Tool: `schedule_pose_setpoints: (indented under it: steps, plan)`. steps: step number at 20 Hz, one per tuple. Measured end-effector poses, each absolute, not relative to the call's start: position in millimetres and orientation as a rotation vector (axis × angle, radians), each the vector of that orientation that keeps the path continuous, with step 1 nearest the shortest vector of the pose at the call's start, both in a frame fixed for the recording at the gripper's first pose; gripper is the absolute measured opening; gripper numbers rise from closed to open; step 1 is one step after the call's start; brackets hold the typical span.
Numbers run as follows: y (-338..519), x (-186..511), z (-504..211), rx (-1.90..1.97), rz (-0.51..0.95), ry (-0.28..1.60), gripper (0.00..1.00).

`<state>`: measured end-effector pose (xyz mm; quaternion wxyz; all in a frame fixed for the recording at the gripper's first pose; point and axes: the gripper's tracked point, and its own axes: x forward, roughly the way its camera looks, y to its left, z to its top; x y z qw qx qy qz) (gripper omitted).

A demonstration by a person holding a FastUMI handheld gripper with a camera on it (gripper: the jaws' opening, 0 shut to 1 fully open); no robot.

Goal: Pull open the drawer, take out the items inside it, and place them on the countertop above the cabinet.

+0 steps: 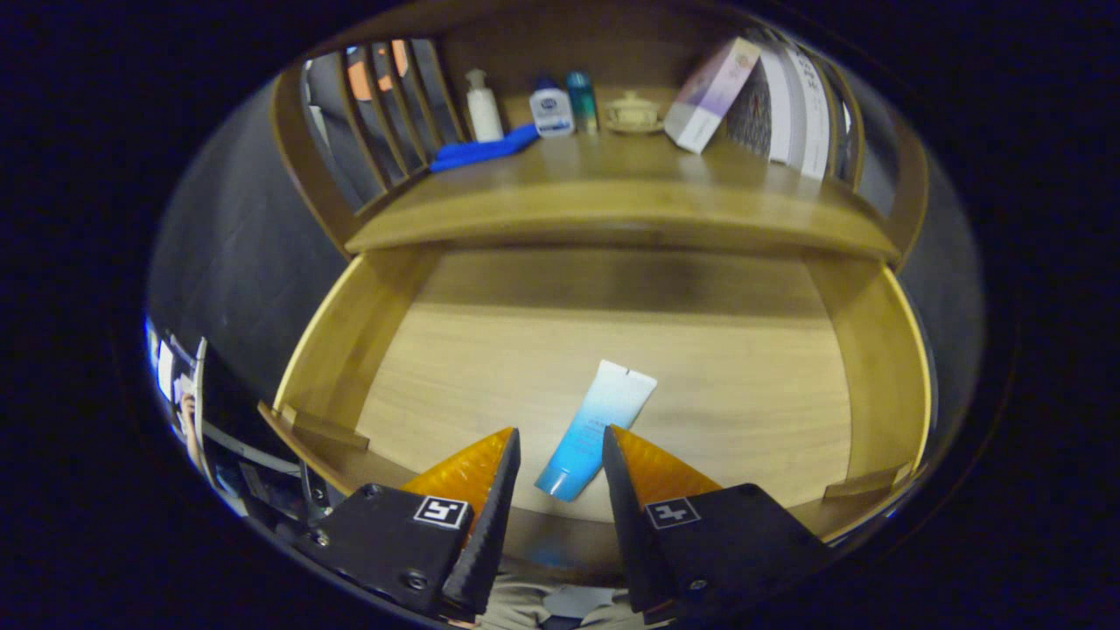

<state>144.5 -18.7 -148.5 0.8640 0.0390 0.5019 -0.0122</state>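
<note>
The wooden drawer is pulled out wide below the countertop. On its floor lies a blue-and-white tube, cap end toward me, slanting up to the right. My gripper hovers above the drawer's front, open, its orange-and-black fingers flanking the tube's cap end without touching it. Nothing is held.
On the countertop stand a white pump bottle, a white jar, a teal bottle, a small lidded cup, a tilted box and a blue cloth. Slatted rails fence both ends of the countertop.
</note>
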Motion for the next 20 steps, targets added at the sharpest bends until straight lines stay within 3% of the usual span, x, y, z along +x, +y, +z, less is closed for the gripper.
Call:
schedule_pose_setpoints:
  steps: [9,12,20]
  plan:
    - [-23.7,166.5,-171.2,0.097,-0.13,1.205,0.66]
    - [-25.8,164.9,-182.2,0.105,-0.156,1.293,0.78]
    - [-31.2,164.5,-190.6,0.104,-0.216,1.39,0.78]
